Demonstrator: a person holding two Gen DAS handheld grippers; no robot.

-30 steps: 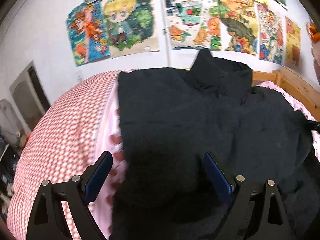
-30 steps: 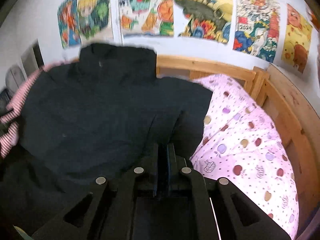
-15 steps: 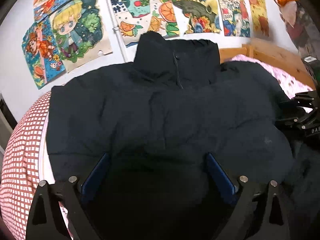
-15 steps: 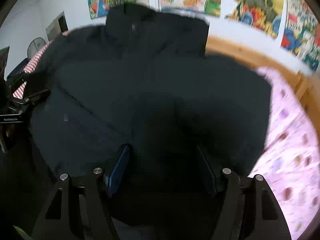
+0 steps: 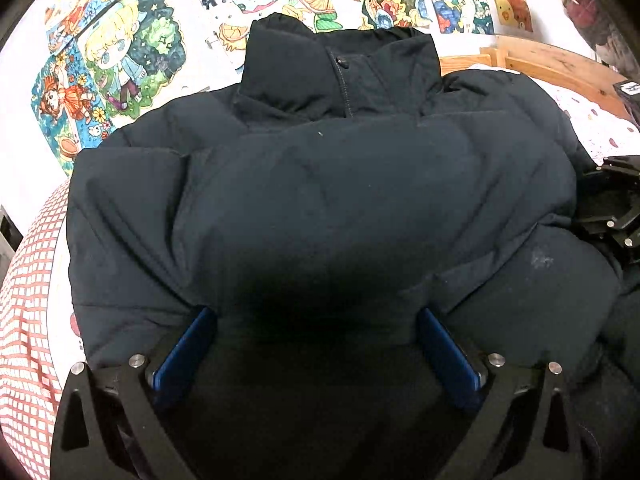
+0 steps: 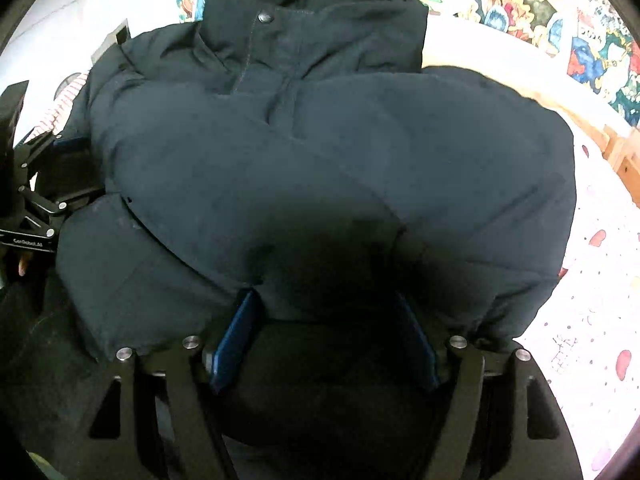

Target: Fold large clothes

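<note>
A large dark navy puffer jacket [image 5: 320, 184] lies on the bed, collar toward the wall, sleeves folded in over the body; it also fills the right wrist view [image 6: 320, 168]. My left gripper [image 5: 316, 336] is open, its blue-padded fingers spread over the jacket's lower left part. My right gripper [image 6: 328, 320] is open over the lower right part. Each gripper shows at the edge of the other's view, the right one [image 5: 612, 208] and the left one [image 6: 44, 200]. The jacket's hem is hidden below the fingers.
A red-checked cover [image 5: 28, 320] lies left of the jacket, a pink dotted sheet [image 6: 600, 300] to its right. A wooden bed frame [image 5: 560, 64] runs along the far right. Cartoon posters [image 5: 128, 52] cover the wall behind.
The right gripper has opened, letting go of the jacket fabric it held. Both grippers have swung toward the jacket's middle and come closer over it.
</note>
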